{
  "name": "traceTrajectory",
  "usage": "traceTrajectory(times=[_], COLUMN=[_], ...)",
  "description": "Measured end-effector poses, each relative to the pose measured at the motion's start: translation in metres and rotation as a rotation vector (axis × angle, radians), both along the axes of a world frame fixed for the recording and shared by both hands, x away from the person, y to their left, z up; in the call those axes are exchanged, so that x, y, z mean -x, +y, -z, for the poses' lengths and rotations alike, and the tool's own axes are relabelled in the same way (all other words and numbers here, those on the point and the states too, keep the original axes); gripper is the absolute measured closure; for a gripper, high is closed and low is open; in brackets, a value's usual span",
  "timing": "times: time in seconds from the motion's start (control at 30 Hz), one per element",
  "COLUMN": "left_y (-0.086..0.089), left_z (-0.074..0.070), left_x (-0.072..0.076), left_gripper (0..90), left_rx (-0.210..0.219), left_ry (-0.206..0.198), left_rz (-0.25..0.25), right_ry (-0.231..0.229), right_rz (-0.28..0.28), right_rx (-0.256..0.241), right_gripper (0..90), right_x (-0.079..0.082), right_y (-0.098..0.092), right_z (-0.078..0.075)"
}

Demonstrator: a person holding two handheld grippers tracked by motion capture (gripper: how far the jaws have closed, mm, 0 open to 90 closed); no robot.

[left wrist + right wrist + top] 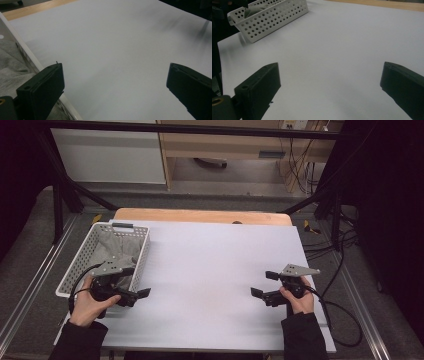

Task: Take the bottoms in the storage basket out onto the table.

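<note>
A white perforated basket (82, 257) stands at the table's left side with a crumpled grey cloth (112, 247) inside it. My left gripper (137, 282) hovers by the basket's near right corner, open, with nothing between its jaws. In the left gripper view the gripper (115, 70) looks over bare white table, with the basket rim (27, 55) and cloth (10, 67) at its left. My right gripper (263, 284) is open and empty over the table's right part, pointing left. In the right gripper view the gripper (330, 66) faces the basket (269, 17) far off.
A white sheet (215, 270) covers the table, and a wooden strip (200, 215) shows along its far edge. Black frame bars and cables (345, 320) run around the table's right side. Both of the person's hands grip the handles near the front edge.
</note>
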State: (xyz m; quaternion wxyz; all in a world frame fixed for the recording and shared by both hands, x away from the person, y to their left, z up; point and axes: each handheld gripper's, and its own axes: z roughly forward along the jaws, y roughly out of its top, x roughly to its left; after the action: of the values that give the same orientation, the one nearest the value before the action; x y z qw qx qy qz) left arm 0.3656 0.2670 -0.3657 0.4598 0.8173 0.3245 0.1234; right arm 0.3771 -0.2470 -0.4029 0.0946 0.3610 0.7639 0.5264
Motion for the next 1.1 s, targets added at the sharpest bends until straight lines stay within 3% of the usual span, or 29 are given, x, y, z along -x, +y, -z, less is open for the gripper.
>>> traceTrajectory(times=[1.1], left_y=[0.008], left_z=[-0.0059], left_x=[0.0009], left_gripper=[1.7], left_rx=[-0.003], left_ry=[-0.002], left_rz=[-0.024], right_ry=[0.005], right_rz=[0.003], right_rx=[0.003], right_gripper=[3.1], right_x=[0.0004], right_y=[0.0004], right_z=[0.0002])
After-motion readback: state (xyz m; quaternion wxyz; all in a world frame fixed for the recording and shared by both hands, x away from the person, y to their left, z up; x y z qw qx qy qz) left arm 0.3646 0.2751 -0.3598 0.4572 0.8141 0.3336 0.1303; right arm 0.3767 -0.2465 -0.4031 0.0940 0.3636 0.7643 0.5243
